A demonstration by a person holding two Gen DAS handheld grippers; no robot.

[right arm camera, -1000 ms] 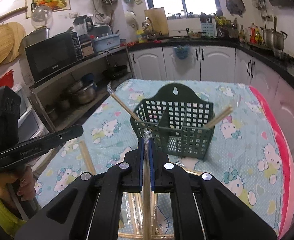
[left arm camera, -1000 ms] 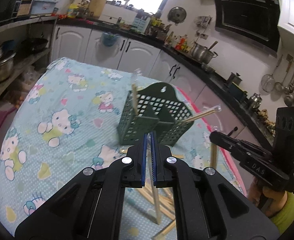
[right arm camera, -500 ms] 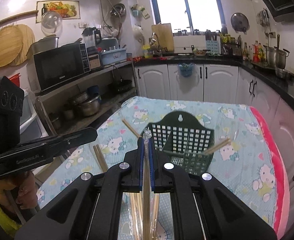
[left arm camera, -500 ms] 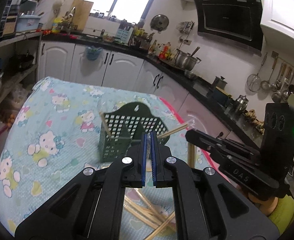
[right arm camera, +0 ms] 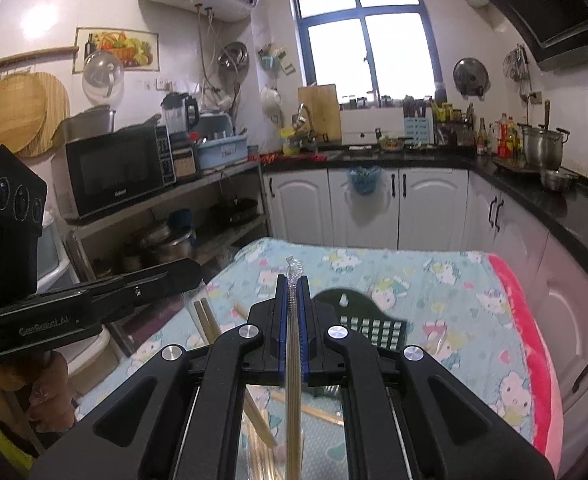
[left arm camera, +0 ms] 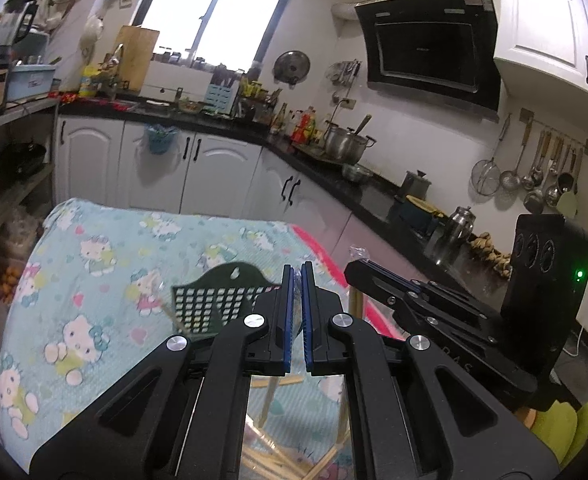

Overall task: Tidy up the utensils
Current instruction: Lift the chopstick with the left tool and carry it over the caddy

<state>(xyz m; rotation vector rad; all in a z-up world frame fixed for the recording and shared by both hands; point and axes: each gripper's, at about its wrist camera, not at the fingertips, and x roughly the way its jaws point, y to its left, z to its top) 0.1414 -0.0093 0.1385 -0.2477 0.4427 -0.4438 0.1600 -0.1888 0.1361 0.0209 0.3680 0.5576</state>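
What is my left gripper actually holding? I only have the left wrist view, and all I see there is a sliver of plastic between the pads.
Observer: The right wrist view shows it side-on. The left gripper has a wrapped chopstick pair hanging below its fingers, two wooden sticks side by side in clear plastic.
Operator: And the right gripper? I only see it from the side.
Observer: The right gripper is shut on a second wrapped pair. The pair sits centred between the blue pads, and the crinkled wrapper tip pokes out just past the fingertips.
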